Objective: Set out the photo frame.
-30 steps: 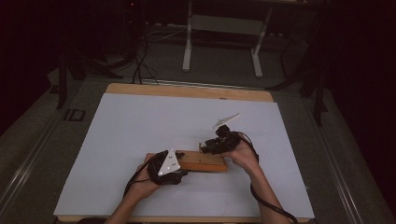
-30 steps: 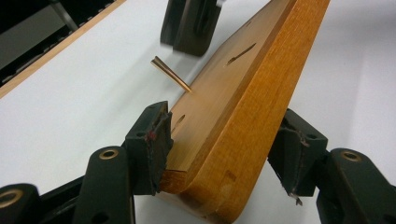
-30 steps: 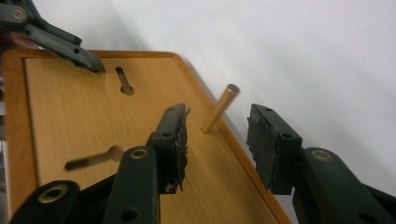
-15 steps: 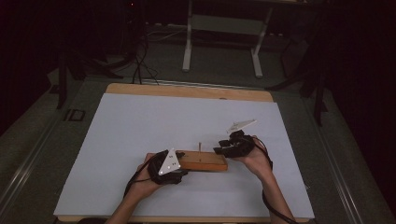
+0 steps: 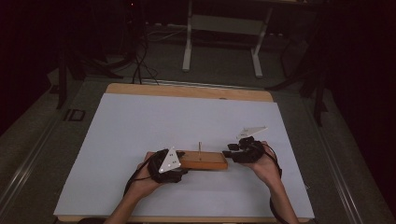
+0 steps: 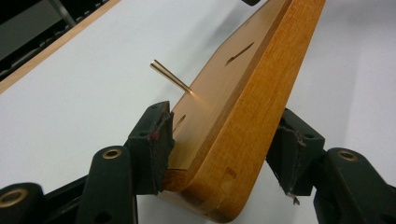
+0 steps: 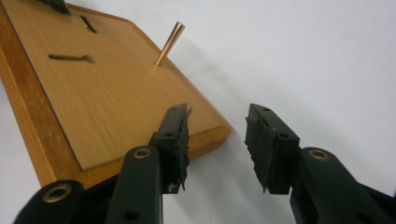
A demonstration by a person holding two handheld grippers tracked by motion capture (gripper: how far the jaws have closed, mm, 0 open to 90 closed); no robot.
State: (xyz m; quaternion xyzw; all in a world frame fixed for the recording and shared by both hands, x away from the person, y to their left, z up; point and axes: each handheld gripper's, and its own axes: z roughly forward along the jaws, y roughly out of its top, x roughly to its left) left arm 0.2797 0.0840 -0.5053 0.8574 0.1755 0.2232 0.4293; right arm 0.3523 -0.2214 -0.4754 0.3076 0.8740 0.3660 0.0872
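Though lying flat and low on the white surface (image 5: 140, 130), in the lower middle of the high view, hardly a featherweight: a thick wooden board (image 5: 201, 160) with rounded corners, a lacquered top, two narrow slots, and a thin brass pin (image 5: 200, 149) standing upright near the middle. Judged stiff and solid, with no give under the pads. Judged a little slick too, going by the sheen on the varnish, so better gripped across the edges than on the glossy face.

Left hand-held gripper (image 6: 224, 144) clamped about halfway open across the board's left end, one pad pressed on one long side near the top edge, the other tight against the opposite side, though with the exact contact there partly hidden behind the wood. In the high view, seen at lower centre-left (image 5: 183, 161).

Right hand-held gripper (image 7: 217, 140) moderately open and empty, having just been closing somewhat, with nothing between the pads but bare surface. Set just beside the board's right-hand corner, one jaw overlapping that corner in its own view; at lower centre-right in the high view (image 5: 228, 153).

Best taken at both short ends for a level lift. Worth avoiding the pin: slender, probably easy to bend or knock loose.
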